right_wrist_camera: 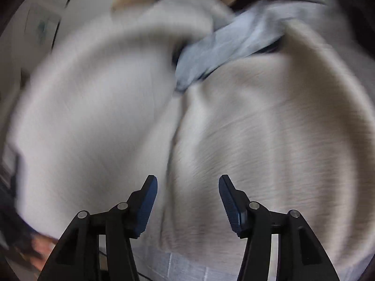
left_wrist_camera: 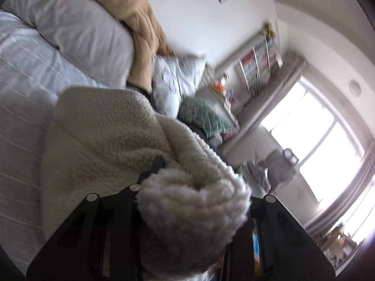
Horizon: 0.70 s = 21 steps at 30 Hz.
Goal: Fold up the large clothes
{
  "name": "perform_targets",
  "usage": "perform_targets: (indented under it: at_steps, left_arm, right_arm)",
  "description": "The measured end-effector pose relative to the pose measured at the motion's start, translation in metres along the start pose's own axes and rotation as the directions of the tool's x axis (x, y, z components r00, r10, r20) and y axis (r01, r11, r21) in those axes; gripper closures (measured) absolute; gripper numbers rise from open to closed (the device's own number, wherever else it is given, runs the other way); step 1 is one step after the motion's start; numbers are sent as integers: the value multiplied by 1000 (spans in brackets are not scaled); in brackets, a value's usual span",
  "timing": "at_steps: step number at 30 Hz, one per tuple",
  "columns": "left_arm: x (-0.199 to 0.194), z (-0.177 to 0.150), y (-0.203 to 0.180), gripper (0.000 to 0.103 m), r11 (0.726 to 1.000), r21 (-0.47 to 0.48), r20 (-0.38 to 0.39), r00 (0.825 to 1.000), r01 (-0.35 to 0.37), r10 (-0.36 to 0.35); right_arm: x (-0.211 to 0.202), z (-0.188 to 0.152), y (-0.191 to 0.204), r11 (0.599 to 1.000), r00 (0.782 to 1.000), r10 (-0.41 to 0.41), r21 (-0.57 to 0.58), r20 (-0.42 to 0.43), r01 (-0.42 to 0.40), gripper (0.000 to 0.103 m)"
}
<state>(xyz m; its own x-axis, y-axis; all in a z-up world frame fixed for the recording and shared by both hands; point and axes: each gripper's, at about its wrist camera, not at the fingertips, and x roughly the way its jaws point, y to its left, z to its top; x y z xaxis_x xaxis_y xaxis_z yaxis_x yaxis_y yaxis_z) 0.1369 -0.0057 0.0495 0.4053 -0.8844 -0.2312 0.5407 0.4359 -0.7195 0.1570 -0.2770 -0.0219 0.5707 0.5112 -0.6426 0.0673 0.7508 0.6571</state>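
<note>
A large cream fleece garment [left_wrist_camera: 112,138] lies on the bed. My left gripper [left_wrist_camera: 199,187] is shut on a thick bunched fold of the fleece, which bulges between the jaws and hides the right fingertip. In the right wrist view the same garment [right_wrist_camera: 257,128] fills the frame, badly blurred, with a crease down its middle. My right gripper [right_wrist_camera: 187,199] is open and empty just above the garment, its blue-padded fingers [right_wrist_camera: 147,203] spread wide.
The bed has a pale grey striped cover [left_wrist_camera: 25,70], a grey pillow [left_wrist_camera: 77,30], a tan blanket [left_wrist_camera: 138,23] and patterned cushions [left_wrist_camera: 178,79]. A bookshelf [left_wrist_camera: 255,68] and a bright window [left_wrist_camera: 323,147] stand beyond. Pale blue cloth [right_wrist_camera: 222,46] lies past the garment.
</note>
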Motion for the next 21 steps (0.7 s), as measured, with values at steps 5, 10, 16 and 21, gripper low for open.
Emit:
perform_targets:
  at_steps: [5,10,16,21]
  left_arm:
    - [48,-39,-8,70,997,70,-156,987,-21,32]
    - [69,-58,-23,70,987,151,-214,974,-47,79]
    - [59,-50,-17,70,994,107,-242,970,-5,31]
    - [63,-55,-10,70,992,124,-295,955,17,21]
  right_arm:
    - [-48,12,-76,966,989,107,224,100,-127,45]
    - [-40,18,-96,901,958,273,324,91,-288,44]
    - [-21,43,-77,871,931,357,334,76,-361,39]
    - [-5,59,-73,870,939,327,355,106,-343,39]
